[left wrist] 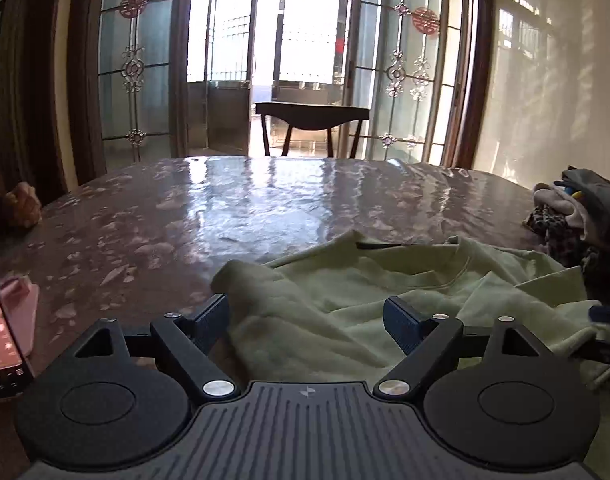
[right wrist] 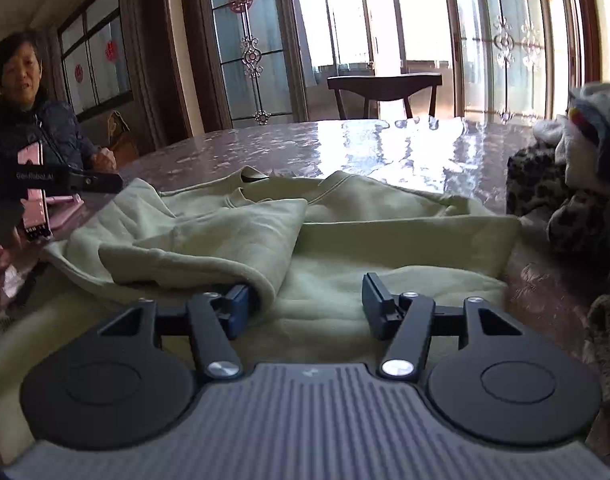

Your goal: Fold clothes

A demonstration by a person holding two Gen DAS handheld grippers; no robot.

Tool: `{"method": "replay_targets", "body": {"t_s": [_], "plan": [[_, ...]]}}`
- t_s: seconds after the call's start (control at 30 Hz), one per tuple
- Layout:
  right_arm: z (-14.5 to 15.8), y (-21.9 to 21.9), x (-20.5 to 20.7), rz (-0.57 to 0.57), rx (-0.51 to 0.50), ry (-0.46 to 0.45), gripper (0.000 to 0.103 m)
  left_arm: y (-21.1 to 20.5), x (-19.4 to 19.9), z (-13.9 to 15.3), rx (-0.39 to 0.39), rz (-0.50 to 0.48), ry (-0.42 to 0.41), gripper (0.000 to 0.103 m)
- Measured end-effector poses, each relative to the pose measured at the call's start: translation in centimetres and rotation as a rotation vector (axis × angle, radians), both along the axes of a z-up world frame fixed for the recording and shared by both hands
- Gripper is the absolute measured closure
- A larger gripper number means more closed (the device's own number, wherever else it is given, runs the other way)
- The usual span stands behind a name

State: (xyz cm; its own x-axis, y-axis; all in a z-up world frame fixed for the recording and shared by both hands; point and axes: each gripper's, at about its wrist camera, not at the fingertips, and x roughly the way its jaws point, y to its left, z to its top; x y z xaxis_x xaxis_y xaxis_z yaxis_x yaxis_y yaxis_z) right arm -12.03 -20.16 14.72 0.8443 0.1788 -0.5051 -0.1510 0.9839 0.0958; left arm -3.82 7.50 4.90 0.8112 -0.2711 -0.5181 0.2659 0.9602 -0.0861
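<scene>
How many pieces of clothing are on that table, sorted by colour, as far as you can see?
Pale green: 1, the sweatshirt spread out in front.
Leopard print: 1, a garment in the pile at the right edge of the table.
Grey with white: at least 1, a bundle on top of that pile; separate pieces cannot be told apart.
Total: at least 3.

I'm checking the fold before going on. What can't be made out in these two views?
- Sweatshirt near hem: both views, hidden by the gripper bodies.
- Sweatshirt's right side: left wrist view, cut by the frame edge.
- Clothes pile: both views, cut by the right edge; separate garments unclear.
- Pink phone screen: too small.
</scene>
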Motion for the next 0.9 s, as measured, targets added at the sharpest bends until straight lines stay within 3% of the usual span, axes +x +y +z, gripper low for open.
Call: {"method": "replay_targets", "body": {"t_s": [0.1, 0.17, 0.3, 0.43, 0.57, 0.63, 0.67, 0.7, 0.77, 0.9], "plan": [[1.6, 1.6, -1.7, 0.043, -0.191, -0.068, 0.022, 1.8, -0.3, -0.5, 0.033, 0.032, 0.014, 0.015], [3.0, 3.5, -3.0, 0.084, -0.326, -0.126, 0.020, 2.2, -0.1, -0.9, 0.043, 0.027, 0.038, 0.015], [4.9, 7.2, -5.0, 0.272, -0.433, -0.249, 0.020, 1.0, -0.6, -1.8, 0.070, -0.014, 0.061, 0.015], [4.1, 10.9, -3.3, 0.405, -0.533, -0.233, 0.022, 0.8, -2.4, -1.5, 0.067, -0.046, 0.044, 0.010], [2.7, 12.3, -0.3, 0.464, -0.526, -0.147, 0.048, -0.4, -2.7, -1.9, 0.152, -0.074, 0.051, 0.007], [1.9, 12.9, 1.1, 0.481, -0.551, -0.093, 0.065, -0.7, -2.0, -2.7, 0.201, -0.064, 0.067, 0.007], [1.8, 13.1, 1.5, 0.492, -0.544, -0.080, 0.078, -0.7, -1.7, -3.0, 0.219, -0.057, 0.074, 0.007], [1.8, 13.1, 1.6, 0.490, -0.539, -0.085, 0.083, -0.7, -1.6, -3.2, 0.242, -0.046, 0.078, 0.006], [2.4, 13.0, 1.6, 0.462, -0.542, -0.119, 0.088, -0.9, -1.4, -3.6, 0.312, -0.012, 0.071, 0.006], [4.8, 10.1, 1.4, 0.299, -0.519, -0.224, 0.089, -0.5, -0.9, -4.2, 0.351, 0.031, 0.065, 0.000]]}}
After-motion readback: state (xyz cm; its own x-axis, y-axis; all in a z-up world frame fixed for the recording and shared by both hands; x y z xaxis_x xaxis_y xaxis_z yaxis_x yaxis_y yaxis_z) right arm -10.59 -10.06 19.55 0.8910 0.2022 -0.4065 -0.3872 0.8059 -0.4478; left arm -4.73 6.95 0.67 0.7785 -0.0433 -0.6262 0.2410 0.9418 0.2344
